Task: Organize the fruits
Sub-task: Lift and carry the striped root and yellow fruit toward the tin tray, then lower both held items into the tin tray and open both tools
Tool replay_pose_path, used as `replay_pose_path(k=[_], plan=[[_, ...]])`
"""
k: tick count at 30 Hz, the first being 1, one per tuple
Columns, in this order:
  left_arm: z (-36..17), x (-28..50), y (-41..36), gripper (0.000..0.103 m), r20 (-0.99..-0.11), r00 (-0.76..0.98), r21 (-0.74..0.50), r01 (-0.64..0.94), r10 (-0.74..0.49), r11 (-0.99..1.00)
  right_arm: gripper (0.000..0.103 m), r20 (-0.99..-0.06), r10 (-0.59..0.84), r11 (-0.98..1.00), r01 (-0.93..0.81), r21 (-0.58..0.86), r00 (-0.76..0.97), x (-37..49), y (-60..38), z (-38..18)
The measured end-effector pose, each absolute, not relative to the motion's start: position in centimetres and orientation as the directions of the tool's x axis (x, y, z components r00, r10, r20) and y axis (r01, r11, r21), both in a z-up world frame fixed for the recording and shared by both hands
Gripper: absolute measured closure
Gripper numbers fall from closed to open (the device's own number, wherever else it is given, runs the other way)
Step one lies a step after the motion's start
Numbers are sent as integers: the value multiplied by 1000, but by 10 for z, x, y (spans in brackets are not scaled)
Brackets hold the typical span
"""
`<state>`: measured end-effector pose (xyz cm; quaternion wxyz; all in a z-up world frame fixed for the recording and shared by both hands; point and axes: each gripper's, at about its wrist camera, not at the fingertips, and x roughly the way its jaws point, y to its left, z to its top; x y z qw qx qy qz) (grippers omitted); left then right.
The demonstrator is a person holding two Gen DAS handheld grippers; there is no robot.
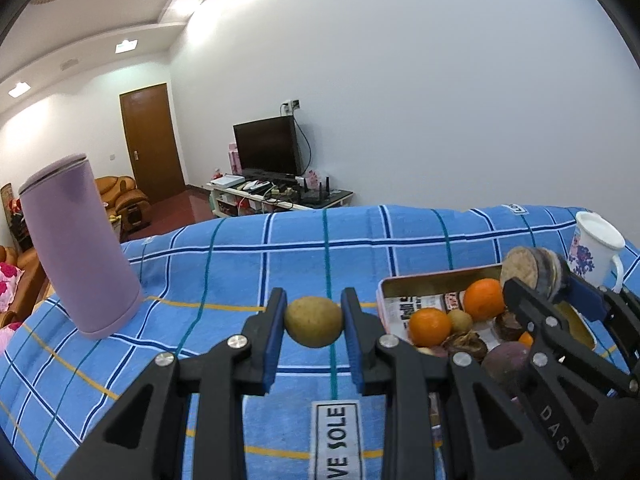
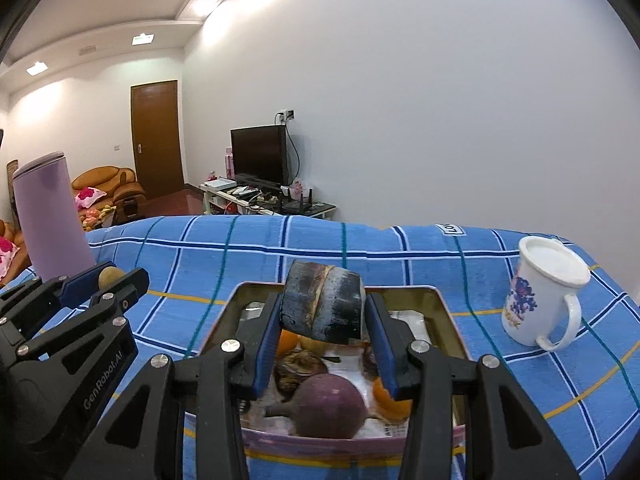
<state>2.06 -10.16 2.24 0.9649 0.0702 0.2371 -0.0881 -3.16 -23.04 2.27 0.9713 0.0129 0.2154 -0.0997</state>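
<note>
Left gripper (image 1: 314, 322) clamped a small yellow-brown oval fruit (image 1: 314, 321); right gripper (image 2: 323, 316) clamped a dark, cut-faced fruit chunk (image 2: 323, 307) above the rectangular metal tin (image 2: 444, 312).

1. At your left gripper (image 1: 314, 322), blue pads on black fingers flank a yellow-brown fruit (image 1: 314, 321).
2. Lower frame: a blue cloth (image 1: 240, 248) checked in white, navy, teal and yellow.
3. Left: a plain lilac cylinder (image 1: 78, 248).
4. Right: two oranges (image 1: 430, 326) in a pink-rimmed tin (image 1: 440, 274); a white mug (image 2: 540, 296) with purple print.

Both wrist views face forward, sharing the tin (image 1: 440, 276)
</note>
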Motion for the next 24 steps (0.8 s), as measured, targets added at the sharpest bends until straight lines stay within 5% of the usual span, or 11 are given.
replay_pose_path(k=[12,24], plan=[[19,21,-127,73,-489,856,92,241,-167,966,59,-435,-215,973,232,-14,875,-34,-257,22],[15,34,-153,73,-513,793,-39,360,-328,932,59,-459,-268,951,308,12,847,-34,-317,21]])
